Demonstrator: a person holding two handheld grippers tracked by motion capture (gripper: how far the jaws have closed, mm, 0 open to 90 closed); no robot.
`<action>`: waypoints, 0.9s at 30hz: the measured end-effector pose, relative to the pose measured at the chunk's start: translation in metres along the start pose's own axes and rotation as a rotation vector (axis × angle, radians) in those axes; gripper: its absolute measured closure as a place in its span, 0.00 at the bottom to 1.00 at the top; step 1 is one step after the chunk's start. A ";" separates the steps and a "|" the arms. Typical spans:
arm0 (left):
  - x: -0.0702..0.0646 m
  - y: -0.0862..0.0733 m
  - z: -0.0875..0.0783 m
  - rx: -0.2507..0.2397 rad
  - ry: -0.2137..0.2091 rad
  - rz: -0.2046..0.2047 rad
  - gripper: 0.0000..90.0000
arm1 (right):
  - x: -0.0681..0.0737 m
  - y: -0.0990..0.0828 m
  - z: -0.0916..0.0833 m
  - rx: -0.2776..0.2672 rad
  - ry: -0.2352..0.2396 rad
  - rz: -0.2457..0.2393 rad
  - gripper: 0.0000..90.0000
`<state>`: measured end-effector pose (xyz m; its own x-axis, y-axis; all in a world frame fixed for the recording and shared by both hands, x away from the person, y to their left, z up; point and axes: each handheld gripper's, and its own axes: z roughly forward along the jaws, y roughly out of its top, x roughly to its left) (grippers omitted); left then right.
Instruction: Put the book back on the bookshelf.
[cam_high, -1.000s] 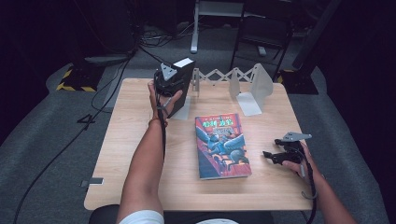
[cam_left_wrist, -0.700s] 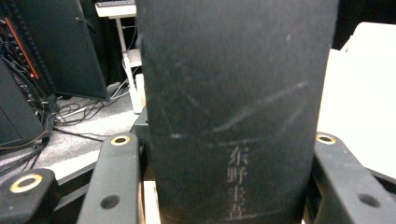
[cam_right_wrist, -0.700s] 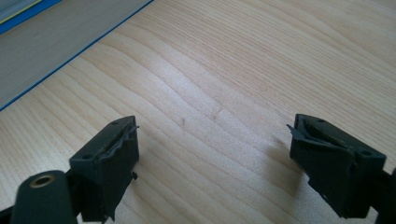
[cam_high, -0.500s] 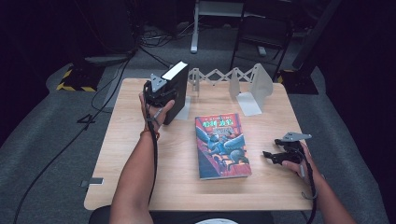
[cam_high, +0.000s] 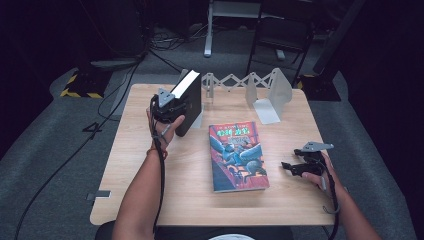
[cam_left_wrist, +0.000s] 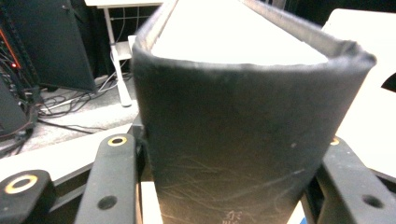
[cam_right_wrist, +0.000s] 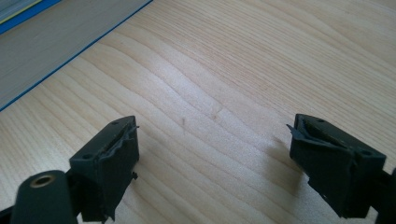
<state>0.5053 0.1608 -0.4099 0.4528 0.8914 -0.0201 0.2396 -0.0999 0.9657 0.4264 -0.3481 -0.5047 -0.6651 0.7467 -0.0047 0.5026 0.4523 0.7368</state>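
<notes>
Fingers of the left gripper (cam_high: 176, 107) clasp the spine of a thick black hardcover book (cam_left_wrist: 243, 140), one finger (cam_left_wrist: 109, 186) on each cover, and have just eased slightly apart with the book between them; it stands upright on the light wooden counter (cam_high: 150, 195). Beyond it stands a grey expanding metal book rack (cam_high: 250, 87). Between both grippers lies a colourful illustrated paperback (cam_high: 237, 156), flat. Farther right, the right gripper (cam_right_wrist: 215, 163) rests with fingers spread wide around bare wood.
</notes>
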 end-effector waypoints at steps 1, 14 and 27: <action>0.000 0.001 -0.002 -0.010 0.004 -0.002 0.54 | 0.000 0.000 0.000 0.000 0.000 0.000 0.18; -0.002 0.053 -0.005 0.110 -0.019 0.097 0.41 | 0.000 0.000 0.000 0.001 0.000 -0.001 0.18; -0.007 0.056 0.013 0.229 0.033 0.132 0.50 | 0.000 0.000 0.000 0.001 0.002 -0.002 0.18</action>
<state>0.5263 0.1435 -0.3591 0.4654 0.8776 0.1146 0.3699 -0.3105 0.8757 0.4265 -0.3482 -0.5047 -0.6671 0.7450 -0.0047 0.5017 0.4539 0.7364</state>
